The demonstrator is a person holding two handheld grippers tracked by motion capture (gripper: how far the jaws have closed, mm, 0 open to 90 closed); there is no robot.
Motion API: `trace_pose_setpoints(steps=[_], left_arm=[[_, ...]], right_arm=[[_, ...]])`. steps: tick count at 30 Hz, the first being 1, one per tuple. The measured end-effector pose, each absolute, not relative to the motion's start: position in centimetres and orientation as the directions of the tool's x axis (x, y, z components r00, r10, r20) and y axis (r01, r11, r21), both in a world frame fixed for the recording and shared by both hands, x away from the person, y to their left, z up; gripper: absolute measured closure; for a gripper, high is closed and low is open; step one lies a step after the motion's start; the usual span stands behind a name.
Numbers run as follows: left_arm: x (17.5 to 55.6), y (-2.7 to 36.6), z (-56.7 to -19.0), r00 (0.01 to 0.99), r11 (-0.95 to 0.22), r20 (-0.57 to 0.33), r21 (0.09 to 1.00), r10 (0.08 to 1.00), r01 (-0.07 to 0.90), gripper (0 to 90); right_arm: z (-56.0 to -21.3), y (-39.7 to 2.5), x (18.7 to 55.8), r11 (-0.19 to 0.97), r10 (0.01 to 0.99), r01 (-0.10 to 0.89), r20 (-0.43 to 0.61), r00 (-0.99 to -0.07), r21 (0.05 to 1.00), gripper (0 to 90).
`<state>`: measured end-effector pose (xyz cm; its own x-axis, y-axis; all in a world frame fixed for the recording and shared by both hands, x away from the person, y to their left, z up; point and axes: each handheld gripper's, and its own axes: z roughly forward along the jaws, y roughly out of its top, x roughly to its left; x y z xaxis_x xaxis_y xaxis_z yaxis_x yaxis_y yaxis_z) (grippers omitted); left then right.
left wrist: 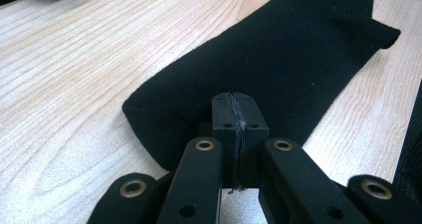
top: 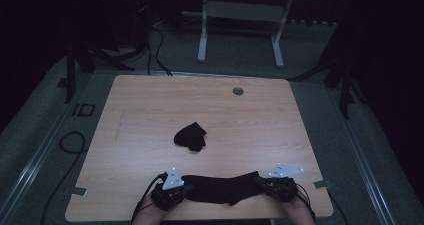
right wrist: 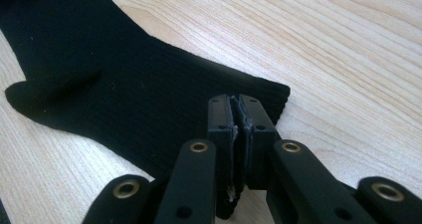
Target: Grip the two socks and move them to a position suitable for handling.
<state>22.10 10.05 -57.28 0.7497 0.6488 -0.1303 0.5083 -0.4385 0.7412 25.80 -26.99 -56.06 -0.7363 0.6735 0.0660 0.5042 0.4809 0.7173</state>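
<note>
I see the wooden table (top: 150,115) w/ a black sock (top: 222,187) stretched flat along its near edge. Balled-up black sock (top: 190,136) sits mid-table. Left gripper (top: 172,192) & right gripper (top: 275,185): jaws pinched closed on opposite sock ends.

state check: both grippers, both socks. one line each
left gripper: shut on one end of the long sock.
right gripper: shut on the other end of the long sock, at its ribbed edge.
long sock: stretched flat along the table's near edge, held at both ends.
bunched sock: crumpled mid-table, untouched.
table: bare wood, grommet hole at the far edge.
</note>
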Motion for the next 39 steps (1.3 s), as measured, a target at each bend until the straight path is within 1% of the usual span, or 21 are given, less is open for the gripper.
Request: trace_pose_setpoints(steps=[2, 4, 5, 7, 9, 10, 11, 12, 14, 15, 16, 18, 19, 20, 26, 30, 32, 33, 34, 38, 39], left_arm=[[22.2, 10.1, -57.3, 0.75, -0.434, -0.139, 0.741, 0.647, 0.512, 89.1], [22.4, 10.1, -57.3, 0.75, -0.433, -0.137, 0.744, 0.647, 0.51, 88.9], [22.5, 10.1, -57.3, 0.748, -0.434, -0.132, 0.744, 0.65, 0.508, 87.3], [22.8, 10.4, -57.1, 0.75, -0.424, -0.134, 0.754, 0.648, 0.501, 80.2], [23.1, 10.9, -56.8, 0.763, -0.393, -0.156, 0.783, 0.627, 0.483, 76.7], [23.1, 10.9, -56.8, 0.763, -0.393, -0.156, 0.783, 0.627, 0.483, 71.6], [23.2, 11.3, -56.3, 0.766, -0.377, -0.133, 0.809, 0.629, 0.451, 67.2], [23.2, 11.5, -55.9, 0.767, -0.364, -0.124, 0.825, 0.63, 0.433, 60.5], [23.3, 12.3, -55.4, 0.766, -0.341, -0.117, 0.845, 0.633, 0.411, 55.9], [23.3, 12.6, -55.1, 0.763, -0.339, -0.115, 0.847, 0.636, 0.41, 49.8], [23.3, 13.1, -55.0, 0.767, -0.334, -0.12, 0.849, 0.631, 0.408, 46.3], [23.3, 13.9, -54.8, 0.759, -0.326, -0.117, 0.853, 0.64, 0.407, 43.8], [23.3, 13.9, -54.8, 0.759, -0.326, -0.117, 0.853, 0.64, 0.407, 39.3], [23.2, 14.8, -55.0, 0.745, -0.309, -0.126, 0.855, 0.655, 0.416, 37.4], [22.8, 17.2, -55.6, 0.679, -0.293, -0.109, 0.844, 0.726, 0.449, 37.5], [22.4, 18.6, -56.0, 0.652, -0.271, -0.124, 0.84, 0.748, 0.471, 37.6], [22.2, 19.0, -56.0, 0.64, -0.254, -0.141, 0.837, 0.755, 0.485, 37.6], [22.2, 19.0, -56.0, 0.64, -0.254, -0.141, 0.837, 0.755, 0.485, 37.8], [22.2, 19.2, -56.1, 0.634, -0.244, -0.166, 0.827, 0.756, 0.507, 38.3], [22.2, 18.9, -56.3, 0.628, -0.243, -0.171, 0.82, 0.759, 0.518, 38.2], [22.2, 18.9, -56.3, 0.628, -0.243, -0.171, 0.82, 0.759, 0.518, 38.1]], right_arm=[[-56.0, -26.9, 25.8, 0.483, 0.674, 0.506, 0.065, -0.735, 0.715, 84.5], [-55.9, -26.9, 25.8, 0.481, 0.67, 0.511, 0.077, -0.738, 0.713, 81.6], [-55.8, -26.9, 25.8, 0.481, 0.662, 0.51, 0.086, -0.745, 0.713, 79.6], [-55.0, -26.7, 25.7, 0.487, 0.643, 0.481, 0.074, -0.762, 0.729, 76.7], [-54.1, -26.6, 26.0, 0.468, 0.638, 0.465, 0.077, -0.766, 0.751, 74.3], [-53.6, -26.5, 26.3, 0.46, 0.641, 0.457, 0.072, -0.764, 0.761, 72.3], [-53.2, -26.4, 26.7, 0.458, 0.644, 0.447, 0.06, -0.762, 0.768, 69.9], [-52.8, -26.2, 27.2, 0.454, 0.647, 0.442, 0.054, -0.76, 0.774, 67.3], [-52.0, -25.6, 28.1, 0.453, 0.645, 0.415, 0.031, -0.764, 0.789, 63.0], [-51.6, -25.3, 28.6, 0.454, 0.642, 0.407, 0.025, -0.766, 0.792, 59.5], [-51.2, -24.8, 29.1, 0.459, 0.636, 0.396, 0.018, -0.772, 0.795, 59.3], [-50.6, -23.7, 29.9, 0.474, 0.627, 0.37, -0.011, -0.779, 0.799, 56.6], [-50.3, -23.1, 30.5, 0.482, 0.618, 0.362, -0.017, -0.786, 0.798, 56.4], [-50.1, -22.4, 31.0, 0.491, 0.608, 0.352, -0.023, -0.794, 0.797, 55.6], [-48.6, -17.7, 34.1, 0.527, 0.557, 0.299, -0.058, -0.829, 0.795, 48.2], [-48.0, -14.8, 35.7, 0.521, 0.542, 0.286, -0.053, -0.838, 0.804, 47.7], [-48.0, -13.4, 36.4, 0.522, 0.527, 0.285, -0.041, -0.849, 0.804, 47.2], [-48.0, -13.4, 36.4, 0.522, 0.527, 0.285, -0.041, -0.849, 0.804, 47.2], [-48.3, -11.9, 37.1, 0.536, 0.515, 0.286, -0.04, -0.856, 0.795, 46.8], [-49.3, -9.1, 38.6, 0.562, 0.498, 0.305, -0.02, -0.867, 0.769, 44.8], [-49.3, -9.1, 38.6, 0.562, 0.498, 0.305, -0.02, -0.867, 0.769, 44.8]])
